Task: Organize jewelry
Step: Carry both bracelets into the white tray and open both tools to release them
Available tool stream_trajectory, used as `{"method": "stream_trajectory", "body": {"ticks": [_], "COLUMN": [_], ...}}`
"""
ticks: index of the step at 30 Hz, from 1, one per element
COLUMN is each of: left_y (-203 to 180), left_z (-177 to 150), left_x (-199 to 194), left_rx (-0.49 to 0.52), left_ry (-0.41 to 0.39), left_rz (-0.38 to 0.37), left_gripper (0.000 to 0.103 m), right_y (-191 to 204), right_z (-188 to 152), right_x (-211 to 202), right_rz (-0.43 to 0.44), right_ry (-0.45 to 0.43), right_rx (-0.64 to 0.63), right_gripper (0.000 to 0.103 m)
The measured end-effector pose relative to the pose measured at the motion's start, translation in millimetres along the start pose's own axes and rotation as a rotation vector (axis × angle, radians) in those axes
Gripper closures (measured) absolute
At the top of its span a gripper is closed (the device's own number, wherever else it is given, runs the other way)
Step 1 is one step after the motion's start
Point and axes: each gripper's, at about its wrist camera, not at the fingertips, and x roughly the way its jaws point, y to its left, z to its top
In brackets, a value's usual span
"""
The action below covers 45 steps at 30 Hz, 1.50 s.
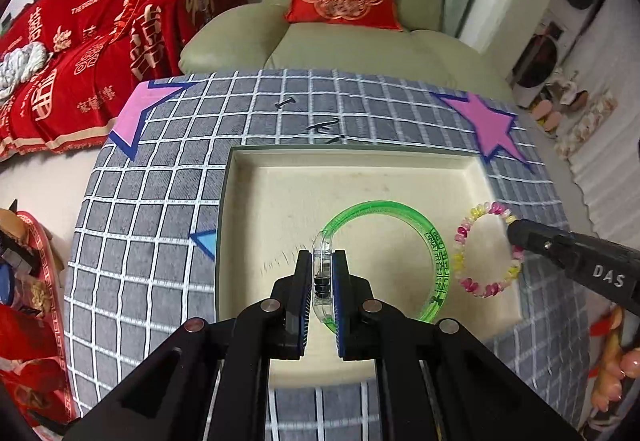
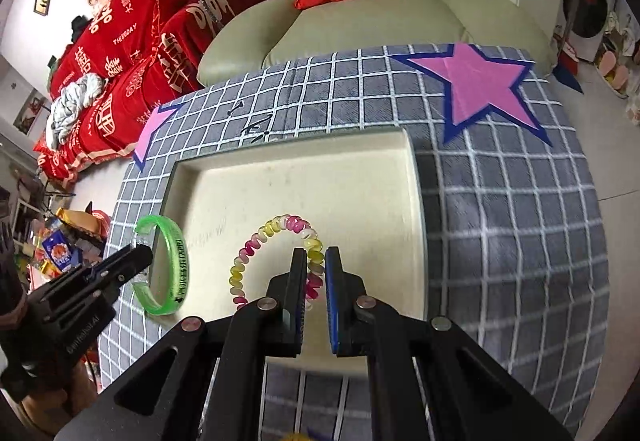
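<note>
Grid-cloth table (image 1: 160,201), cream tray (image 1: 360,157) on it

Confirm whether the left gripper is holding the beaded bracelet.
No: the left gripper clamps the translucent green plastic bangle, not the pink-and-yellow beaded bracelet.

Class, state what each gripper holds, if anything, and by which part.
The left gripper holds the green bangle by its clear clasp section. The right gripper holds the beaded bracelet by its band.

Glossy translucent green plastic bangle (image 1: 434,241), shiny pink-and-yellow spiral plastic bracelet (image 2: 276,237), matt cream tray (image 1: 360,177), woven grey checked cloth (image 1: 152,201)
</note>
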Motion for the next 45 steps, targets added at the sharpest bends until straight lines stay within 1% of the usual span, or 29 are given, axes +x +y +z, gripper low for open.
{"method": "stream_trajectory", "body": {"ticks": [7,14,17,23,27,28,29,30,31,33,34,35,36,37,38,40,42,43,44,45], "left_y": [-0.6,-5.9,-8.9,-17.4,-18.5,-17.9,-17.4,-16.7,-16.2,-14.3,-12.8,-12.1,-10.9,-10.5,-10.7,-12.9,-14.1,-15.3,-16.2,-15.8], "left_z": [15.5,16.3,13.7,13.0,14.8,15.0,15.2,14.8,15.0,15.2,16.2,16.2,16.6,16.4,16.8,17.6,15.9,14.2,11.9,9.3], "left_x": [51.5,87.4,93.2,96.6,97.0,96.4,94.7,92.6,90.0,84.8,81.5,79.6,75.5,66.2,61.6,54.9,48.2,43.2,37.6,33.2], "left_rx": [-0.01,0.002,0.018,0.082,0.077,0.073,0.069,0.07,0.068,0.055,0.043,0.035,0.024,0.012,0.015,0.032,0.042,0.051,0.06,0.066], "left_ry": [0.042,0.092,0.09,0.085,0.1,0.102,0.097,0.093,0.086,0.075,0.072,0.069,0.058,0.014,-0.001,0.011,0.008,0.002,-0.004,-0.008], "left_rz": [0.071,0.105,0.13,0.176,0.191,0.19,0.188,0.189,0.191,0.184,0.176,0.172,0.175,0.197,0.2,0.18,0.175,0.177,0.176,0.173], "left_gripper": [0.085,0.085,0.085,0.085,0.085,0.085,0.085,0.085,0.085,0.084,0.067,0.045,0.0,0.0,0.0,0.0,0.0,0.0,0.0,0.0], "right_y": [-4.8,-14.0,-16.9,-28.5,-29.7,-29.8,-30.0,-29.9,-29.5,-29.4,-30.0,-30.2,-31.1,-31.4,-30.7,-30.0,-25.6,-24.8,-24.3,-23.9], "right_z": [26.5,31.9,29.9,22.4,21.7,21.7,21.9,22.3,22.1,22.8,23.3,24.1,24.6,24.0,23.2,21.1,19.3,17.9,15.8,13.5], "right_x": [38.6,74.4,84.6,94.1,94.4,93.8,92.6,90.7,87.7,78.6,74.3,70.4,65.5,60.9,57.8,47.6,41.2,36.2,31.3,27.0], "right_rz": [-0.014,-0.025,-0.039,-0.053,-0.056,-0.049,-0.039,-0.032,-0.027,-0.014,-0.009,-0.005,-0.002,0.001,0.004,0.012,0.015,0.021,0.028,0.038], "right_ry": [0.019,0.057,0.074,0.103,0.107,0.11,0.113,0.108,0.099,0.074,0.068,0.062,0.055,0.049,0.046,0.033,0.025,0.021,0.018,0.017], "right_rx": [-0.012,-0.009,-0.015,0.0,-0.011,-0.007,0.0,0.007,0.01,0.013,0.018,0.024,0.031,0.038,0.041,0.048,0.055,0.06,0.068,0.077], "right_gripper": [0.093,0.093,0.093,0.093,0.091,0.086,0.075,0.067,0.054,0.053,0.053,0.053,0.053,0.051,0.049,0.046,0.044,0.04,0.033,0.029]}}
